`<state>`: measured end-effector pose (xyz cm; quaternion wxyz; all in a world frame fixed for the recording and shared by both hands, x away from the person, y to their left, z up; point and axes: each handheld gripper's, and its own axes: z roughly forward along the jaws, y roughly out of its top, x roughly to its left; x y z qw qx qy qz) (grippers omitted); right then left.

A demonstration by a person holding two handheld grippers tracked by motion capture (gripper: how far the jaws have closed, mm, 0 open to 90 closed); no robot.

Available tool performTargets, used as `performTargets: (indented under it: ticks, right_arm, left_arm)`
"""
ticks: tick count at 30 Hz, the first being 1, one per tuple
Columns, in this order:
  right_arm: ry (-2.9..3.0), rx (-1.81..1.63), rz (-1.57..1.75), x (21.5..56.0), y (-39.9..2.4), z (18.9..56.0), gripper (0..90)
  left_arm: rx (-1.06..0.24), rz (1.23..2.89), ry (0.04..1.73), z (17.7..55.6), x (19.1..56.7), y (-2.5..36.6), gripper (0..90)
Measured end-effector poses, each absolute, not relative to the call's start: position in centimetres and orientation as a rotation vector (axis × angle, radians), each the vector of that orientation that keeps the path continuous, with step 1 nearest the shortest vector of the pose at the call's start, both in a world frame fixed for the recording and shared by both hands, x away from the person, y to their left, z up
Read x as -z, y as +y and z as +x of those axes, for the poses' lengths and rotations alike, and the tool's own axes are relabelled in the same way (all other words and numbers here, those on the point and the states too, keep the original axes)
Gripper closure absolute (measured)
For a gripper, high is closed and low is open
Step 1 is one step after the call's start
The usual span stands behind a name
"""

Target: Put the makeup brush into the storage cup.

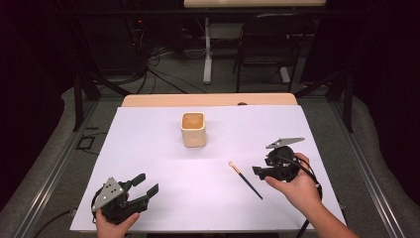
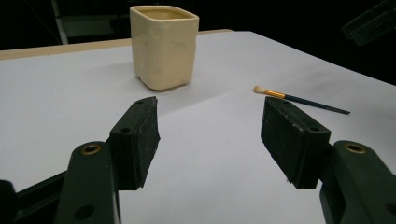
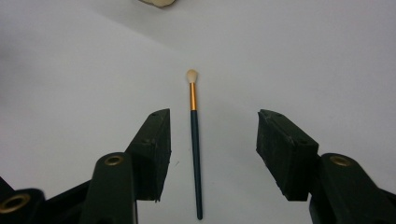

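Toward the white table's (image 1: pixel 148 148) right front corner | thin dark-handled cosmetic brush (image 3: pixel 195 140), light, stiff, rolls easily | right gripper (image 3: pixel 212 149) jaws apart, straddling it | grip mid-handle.

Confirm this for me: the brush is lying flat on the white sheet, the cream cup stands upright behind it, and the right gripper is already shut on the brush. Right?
Not quite. The right gripper is open: in the right gripper view the brush lies between its jaws, touching neither. The brush does lie flat on the white sheet, and the cream cup stands upright.
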<state>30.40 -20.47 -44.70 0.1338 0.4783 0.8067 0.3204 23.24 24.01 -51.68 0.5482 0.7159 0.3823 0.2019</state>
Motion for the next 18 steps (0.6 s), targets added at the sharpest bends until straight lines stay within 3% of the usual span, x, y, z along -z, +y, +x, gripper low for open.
performTargets:
  ticks: [18]
  right_arm:
    - [2.375, -0.859, 1.404, 44.1, -20.2, 31.7, 44.6]
  left_arm:
    - [-0.465, 1.702, 0.905, 23.3, 51.7, 24.0, 36.9]
